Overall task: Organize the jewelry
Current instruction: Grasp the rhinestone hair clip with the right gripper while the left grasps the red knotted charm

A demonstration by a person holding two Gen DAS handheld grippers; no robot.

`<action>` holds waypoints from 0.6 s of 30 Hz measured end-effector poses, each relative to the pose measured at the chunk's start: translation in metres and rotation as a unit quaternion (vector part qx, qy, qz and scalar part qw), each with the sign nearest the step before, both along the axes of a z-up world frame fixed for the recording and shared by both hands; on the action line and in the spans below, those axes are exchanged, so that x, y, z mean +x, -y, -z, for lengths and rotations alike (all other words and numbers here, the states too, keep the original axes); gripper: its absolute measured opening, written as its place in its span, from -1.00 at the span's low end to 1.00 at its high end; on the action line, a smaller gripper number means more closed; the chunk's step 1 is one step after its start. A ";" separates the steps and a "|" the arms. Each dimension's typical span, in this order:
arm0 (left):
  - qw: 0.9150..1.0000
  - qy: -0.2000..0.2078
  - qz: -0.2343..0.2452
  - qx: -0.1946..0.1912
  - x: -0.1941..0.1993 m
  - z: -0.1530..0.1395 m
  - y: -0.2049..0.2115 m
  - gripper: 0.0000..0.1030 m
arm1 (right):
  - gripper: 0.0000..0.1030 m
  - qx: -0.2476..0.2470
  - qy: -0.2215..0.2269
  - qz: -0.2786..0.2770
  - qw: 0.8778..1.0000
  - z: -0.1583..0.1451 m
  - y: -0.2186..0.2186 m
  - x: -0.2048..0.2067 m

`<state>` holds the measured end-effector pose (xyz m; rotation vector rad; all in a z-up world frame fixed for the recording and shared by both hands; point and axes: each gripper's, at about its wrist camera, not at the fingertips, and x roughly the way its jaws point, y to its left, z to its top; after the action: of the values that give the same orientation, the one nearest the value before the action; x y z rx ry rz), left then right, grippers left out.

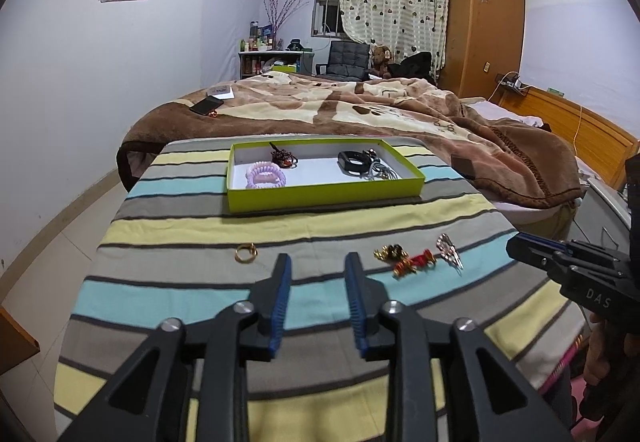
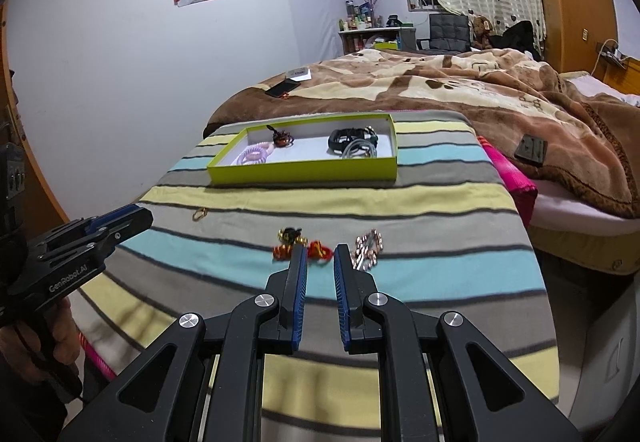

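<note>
A lime-green tray (image 1: 320,198) (image 2: 304,172) sits at the far end of the striped cloth. It holds a pink coil tie (image 1: 266,178), dark red beads (image 1: 284,158), a black band (image 1: 354,162) and grey cords (image 1: 380,172). On the cloth nearer me lie a gold ring (image 1: 246,253) (image 2: 199,215), a gold-and-black piece (image 1: 390,252), a red-and-gold piece (image 1: 414,262) (image 2: 318,251) and a silvery clip (image 1: 450,250) (image 2: 370,244). My left gripper (image 1: 318,258) (image 2: 136,218) is open and empty, just right of the ring. My right gripper (image 2: 320,248) (image 1: 514,244) stands narrowly open, short of the red piece, holding nothing.
Behind the table is a bed with a brown blanket (image 1: 360,106), a phone (image 1: 206,106) and a dark flat object (image 2: 531,150) on it. Pink fabric (image 2: 516,178) shows at the table's right edge. A wooden wardrobe (image 1: 484,26) stands at the back right.
</note>
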<state>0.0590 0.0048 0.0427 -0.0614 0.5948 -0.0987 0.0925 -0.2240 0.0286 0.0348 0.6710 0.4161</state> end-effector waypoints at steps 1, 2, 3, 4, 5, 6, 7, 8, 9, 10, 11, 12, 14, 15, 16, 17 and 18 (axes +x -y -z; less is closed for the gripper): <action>1.000 0.000 0.001 -0.002 -0.002 0.001 0.000 -0.36 | -0.73 0.001 -0.001 0.001 1.000 0.001 0.001 -0.002; 1.000 -0.001 0.002 -0.003 -0.004 0.002 0.000 -0.36 | -0.73 0.002 -0.002 0.002 1.000 0.002 0.002 -0.005; 1.000 -0.003 0.002 -0.003 -0.006 0.003 -0.001 -0.36 | -0.73 0.002 -0.004 0.003 1.000 0.003 0.004 -0.006; 1.000 -0.005 0.003 -0.004 -0.007 0.004 -0.001 -0.36 | -0.73 0.002 -0.005 0.004 1.000 0.003 0.005 -0.006; 1.000 -0.006 0.005 -0.005 -0.007 0.005 0.000 -0.36 | -0.73 0.002 -0.006 0.004 1.000 0.005 0.006 -0.008; 1.000 -0.007 0.006 -0.006 -0.009 0.006 0.000 -0.36 | -0.73 0.000 -0.008 0.006 1.000 0.006 0.007 -0.008; 1.000 -0.008 0.008 -0.006 -0.010 0.007 0.000 -0.36 | -0.73 0.000 -0.009 0.006 1.000 0.007 0.008 -0.009; 1.000 -0.009 0.009 -0.006 -0.011 0.007 0.000 -0.36 | -0.72 0.000 -0.011 0.008 1.000 0.009 0.009 -0.009; 1.000 -0.009 0.010 -0.006 -0.012 0.008 0.001 -0.35 | -0.72 0.000 -0.013 0.008 1.000 0.010 0.010 -0.010; 1.000 -0.009 0.011 -0.006 -0.013 0.009 0.001 -0.35 | -0.72 0.001 -0.014 0.009 1.000 0.011 0.010 -0.010; 1.000 -0.009 0.012 -0.006 -0.014 0.009 0.001 -0.35 | -0.72 0.000 -0.015 0.010 1.000 0.012 0.011 -0.010; 1.000 -0.009 0.013 -0.007 -0.014 0.010 0.001 -0.35 | -0.72 0.000 -0.016 0.010 1.000 0.013 0.011 -0.009; 1.000 -0.010 0.014 -0.008 -0.014 0.011 0.001 -0.34 | -0.71 0.000 -0.017 0.011 1.000 0.014 0.011 -0.009; 1.000 -0.011 0.015 -0.008 -0.014 0.012 0.001 -0.34 | -0.69 0.000 -0.018 0.011 1.000 0.014 0.011 -0.009; 1.000 -0.011 0.016 -0.008 -0.014 0.012 0.001 -0.34 | -0.66 -0.001 -0.018 0.011 1.000 0.015 0.011 -0.008; 1.000 -0.011 0.016 -0.008 -0.013 0.012 0.001 -0.33 | -0.54 -0.001 -0.019 0.011 1.000 0.015 0.011 -0.007; 1.000 -0.011 0.016 -0.008 -0.013 0.013 0.001 -0.33 | -0.44 -0.001 -0.019 0.011 1.000 0.016 0.011 -0.007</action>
<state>0.0460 0.0035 0.0296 -0.0681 0.6174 -0.1348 0.0856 -0.2352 0.0125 0.0490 0.7079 0.3939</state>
